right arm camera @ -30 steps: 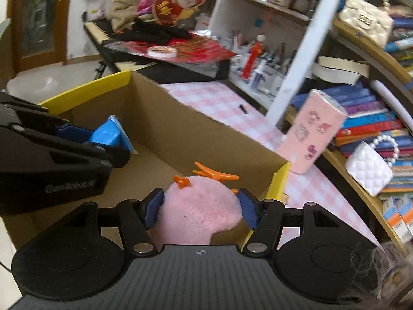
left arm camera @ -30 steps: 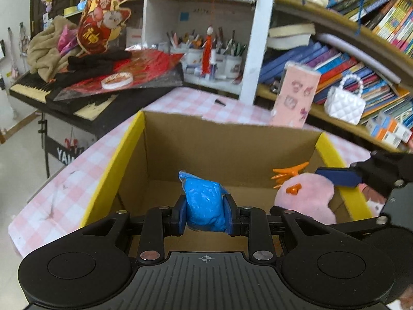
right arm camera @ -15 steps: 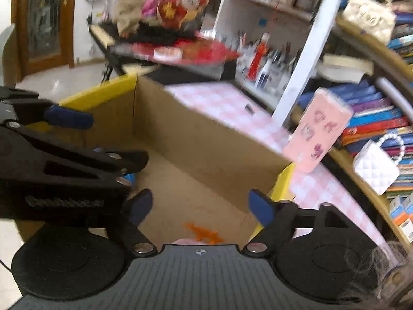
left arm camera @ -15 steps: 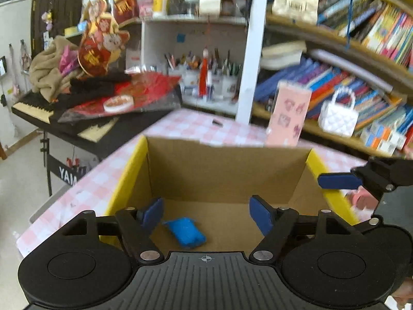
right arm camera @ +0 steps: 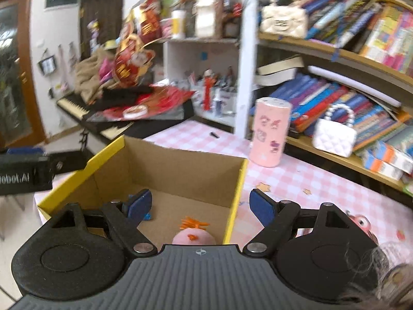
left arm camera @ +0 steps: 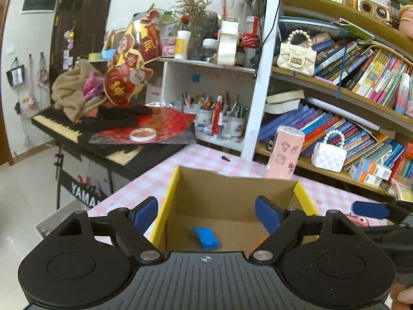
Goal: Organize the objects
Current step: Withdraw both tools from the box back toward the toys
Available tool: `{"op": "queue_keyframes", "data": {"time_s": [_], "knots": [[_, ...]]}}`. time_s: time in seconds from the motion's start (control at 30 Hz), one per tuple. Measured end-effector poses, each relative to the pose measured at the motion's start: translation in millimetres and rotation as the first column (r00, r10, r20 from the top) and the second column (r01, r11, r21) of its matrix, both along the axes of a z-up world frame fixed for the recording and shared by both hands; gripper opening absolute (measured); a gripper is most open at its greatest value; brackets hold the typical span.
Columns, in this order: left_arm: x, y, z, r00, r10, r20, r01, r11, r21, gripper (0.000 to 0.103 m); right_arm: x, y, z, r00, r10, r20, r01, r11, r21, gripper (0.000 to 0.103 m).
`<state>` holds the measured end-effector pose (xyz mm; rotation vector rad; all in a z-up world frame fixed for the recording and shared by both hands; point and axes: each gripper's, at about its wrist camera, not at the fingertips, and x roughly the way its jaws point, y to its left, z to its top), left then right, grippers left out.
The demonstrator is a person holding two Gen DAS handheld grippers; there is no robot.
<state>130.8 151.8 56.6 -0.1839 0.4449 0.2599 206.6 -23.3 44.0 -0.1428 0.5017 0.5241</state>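
The left gripper (left arm camera: pixel 206 214) stands released and empty above the cardboard box (left arm camera: pixel 233 190) on the pink-checked desk (left arm camera: pixel 196 157), its jaws having just opened further, and the blue packet (left arm camera: pixel 206 237) lies on the box floor, apparently dropped there for sorting. To its right, the right gripper (right arm camera: pixel 200 205) is likewise released above the pink plush toy (right arm camera: pixel 193 237), which lies by the box's right wall.
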Motion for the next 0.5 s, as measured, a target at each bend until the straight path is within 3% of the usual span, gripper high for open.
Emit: {"op": "queue_keyframes", "data": {"time_s": [0.3, 0.5], "knots": [[-50.5, -1.5, -13.8, 0.999, -0.01, -0.039, 0.012, 0.999, 0.038, 0.085, -66.9, -21.9, -9.4, 0.983, -0.183, 0.011, 0.183, 0.983, 0.034, 0.082], [-80.6, -9.4, -32.7, 0.994, -0.044, -0.101, 0.05, 0.997, 0.055, 0.085, -114.1, -27.1, -33.5, 0.966, -0.256, -0.042, 0.256, 0.967, -0.003, 0.081]]}}
